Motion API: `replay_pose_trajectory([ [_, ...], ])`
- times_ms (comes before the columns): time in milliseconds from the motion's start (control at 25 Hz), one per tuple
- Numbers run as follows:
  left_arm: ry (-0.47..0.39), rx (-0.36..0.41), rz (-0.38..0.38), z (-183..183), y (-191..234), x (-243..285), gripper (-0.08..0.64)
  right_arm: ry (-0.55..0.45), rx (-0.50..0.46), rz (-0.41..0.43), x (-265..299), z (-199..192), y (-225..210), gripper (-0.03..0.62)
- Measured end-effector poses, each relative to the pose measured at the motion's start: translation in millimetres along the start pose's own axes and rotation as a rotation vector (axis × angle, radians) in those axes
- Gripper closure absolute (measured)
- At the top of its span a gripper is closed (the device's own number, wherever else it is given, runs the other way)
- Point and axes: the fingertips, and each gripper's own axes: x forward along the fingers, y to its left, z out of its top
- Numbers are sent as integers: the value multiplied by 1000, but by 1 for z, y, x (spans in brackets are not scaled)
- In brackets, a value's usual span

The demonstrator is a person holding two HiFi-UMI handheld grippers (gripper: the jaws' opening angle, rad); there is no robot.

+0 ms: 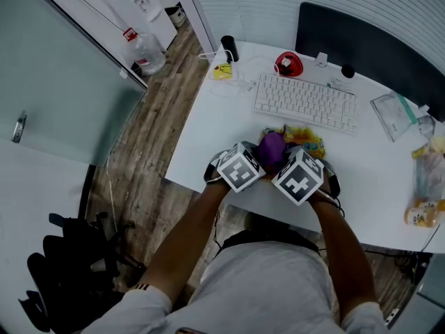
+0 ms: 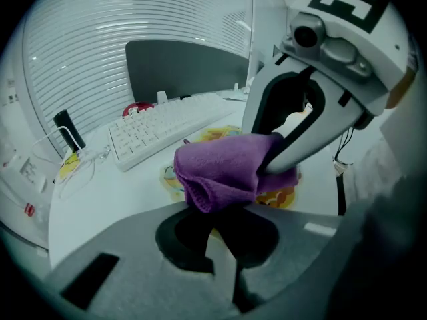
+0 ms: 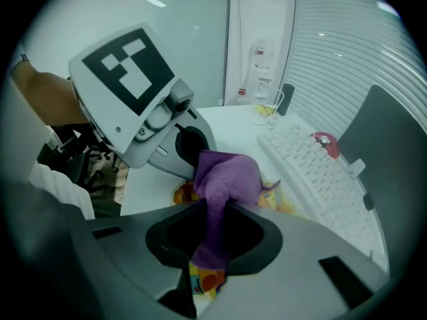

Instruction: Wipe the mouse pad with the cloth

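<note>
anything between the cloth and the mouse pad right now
Nothing visible. The cloth, pinched by the right gripper and the left gripper, sits directly over the mouse pad, and the parts of the pad that show around it are bare. The keyboard lies behind the pad, not on it.

I see the purple cloth (image 1: pixel 272 150) bunched into a soft wad, hanging over the mouse pad (image 1: pixel 311 143). The pad is yellow and orange with a cartoon print. It lies flat on the white desk (image 1: pixel 208 134), just beside the keyboard (image 1: pixel 306 103).
</note>
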Motion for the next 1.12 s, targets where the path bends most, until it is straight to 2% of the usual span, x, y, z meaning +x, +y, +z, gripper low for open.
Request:
replay_pose_trajectory([
  [320, -6, 4, 6, -1, 1, -1, 543, 74, -67, -18, 17, -3, 2, 523],
  [480, 6, 8, -2, -1, 1, 0, 543, 97, -60, -36, 13, -17, -6, 523],
  [760, 0, 9, -6, -1, 1, -2, 543, 135, 7, -83, -9, -63, -28, 522],
  [1120, 0, 11, -9, -2, 2, -1, 543, 182, 150, -156, -42, -132, -59, 522],
])
